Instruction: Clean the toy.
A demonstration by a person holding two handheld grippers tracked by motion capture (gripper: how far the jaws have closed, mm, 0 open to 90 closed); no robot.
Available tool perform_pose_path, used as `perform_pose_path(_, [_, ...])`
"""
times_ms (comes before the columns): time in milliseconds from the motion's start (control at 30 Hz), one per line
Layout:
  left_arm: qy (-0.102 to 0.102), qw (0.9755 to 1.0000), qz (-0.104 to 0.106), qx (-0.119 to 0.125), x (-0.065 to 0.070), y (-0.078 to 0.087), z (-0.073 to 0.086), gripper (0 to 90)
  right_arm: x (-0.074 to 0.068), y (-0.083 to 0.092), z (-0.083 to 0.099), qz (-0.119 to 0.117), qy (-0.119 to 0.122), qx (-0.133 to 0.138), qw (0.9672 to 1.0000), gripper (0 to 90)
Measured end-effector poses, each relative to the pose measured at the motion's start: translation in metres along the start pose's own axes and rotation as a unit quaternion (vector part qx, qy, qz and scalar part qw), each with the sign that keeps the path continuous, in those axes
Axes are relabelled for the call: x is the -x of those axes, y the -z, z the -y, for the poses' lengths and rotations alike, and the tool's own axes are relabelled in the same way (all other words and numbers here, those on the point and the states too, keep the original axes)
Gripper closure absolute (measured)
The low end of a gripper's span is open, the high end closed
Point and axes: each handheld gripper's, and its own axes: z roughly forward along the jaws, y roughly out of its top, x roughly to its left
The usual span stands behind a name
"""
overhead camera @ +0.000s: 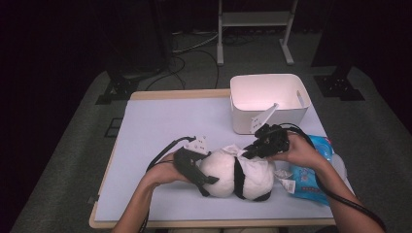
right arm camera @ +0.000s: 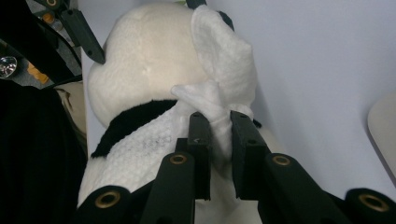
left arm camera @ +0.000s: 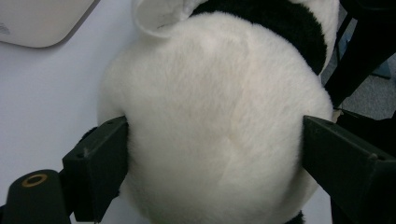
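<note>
Panda plush [overhead camera: 228,170] lying on table [overhead camera: 160,126] is clamped by left gripper [overhead camera: 197,167] while white cloth [right arm camera: 219,100] is pinched in narrow right gripper [right arm camera: 219,135]; cloth could be slipped free if tugged

grey carpet floor [overhead camera: 63,145], dark surroundings

Left gripper [left arm camera: 212,154] clamped on plush panda [left arm camera: 215,116] — white table [left arm camera: 42,93] beneath.
</note>
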Motion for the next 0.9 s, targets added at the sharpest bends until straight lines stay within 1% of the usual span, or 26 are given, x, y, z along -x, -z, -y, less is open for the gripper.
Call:
perform_pose_path(100, [0.001, 1.0000, 0.000, 0.002, 0.000, 0.000, 0.000, 10.7, 0.001, -0.002, -0.003, -0.001, 0.006, -0.006, 1.0000, 79.1])
perform_pose_path(167, [0.001, 1.0000, 0.000, 0.002, 0.000, 0.000, 0.001, 10.8, 0.002, 0.000, -0.002, -0.002, 0.001, -0.004, 1.0000, 79.2])
perform_pose_path(333, [-0.001, 1.0000, 0.001, 0.002, 0.001, 0.000, -0.001, 10.8, 0.005, 0.009, 0.008, 0.008, -0.010, -0.002, 0.9999, 79.0])
perform_pose_path(400, [-0.001, 1.0000, 0.003, 0.006, 0.001, -0.001, -0.002, 10.7, 0.005, 0.014, 0.014, 0.011, -0.014, 0.001, 0.9998, 79.0])
perform_pose_path(467, [-0.003, 1.0000, 0.005, 0.005, 0.002, -0.004, -0.004, 10.8, 0.005, 0.017, 0.018, 0.012, -0.020, 0.002, 0.9997, 79.0])
perform_pose_path(533, [-0.004, 1.0000, 0.005, 0.004, 0.003, -0.005, -0.005, 10.7, 0.003, 0.017, 0.018, 0.015, -0.015, 0.002, 0.9998, 79.0])
perform_pose_path(633, [-0.003, 0.9999, 0.007, 0.008, 0.003, -0.008, -0.007, 10.7, -0.002, 0.014, 0.013, 0.010, -0.004, 0.000, 0.9999, 79.0])
perform_pose_path(733, [0.000, 0.9999, 0.009, 0.012, 0.004, -0.010, -0.008, 10.7, -0.010, 0.005, 0.002, 0.003, 0.013, -0.007, 0.9999, 78.9])
perform_pose_path(800, [-0.002, 0.9999, 0.010, 0.009, 0.004, -0.010, -0.007, 10.7, -0.016, -0.002, -0.005, -0.002, 0.027, -0.011, 0.9996, 78.9])
perform_pose_path(900, [-0.003, 0.9999, 0.012, 0.010, 0.003, -0.009, -0.004, 10.6, -0.021, -0.007, -0.010, -0.002, 0.039, -0.017, 0.9991, 78.9])
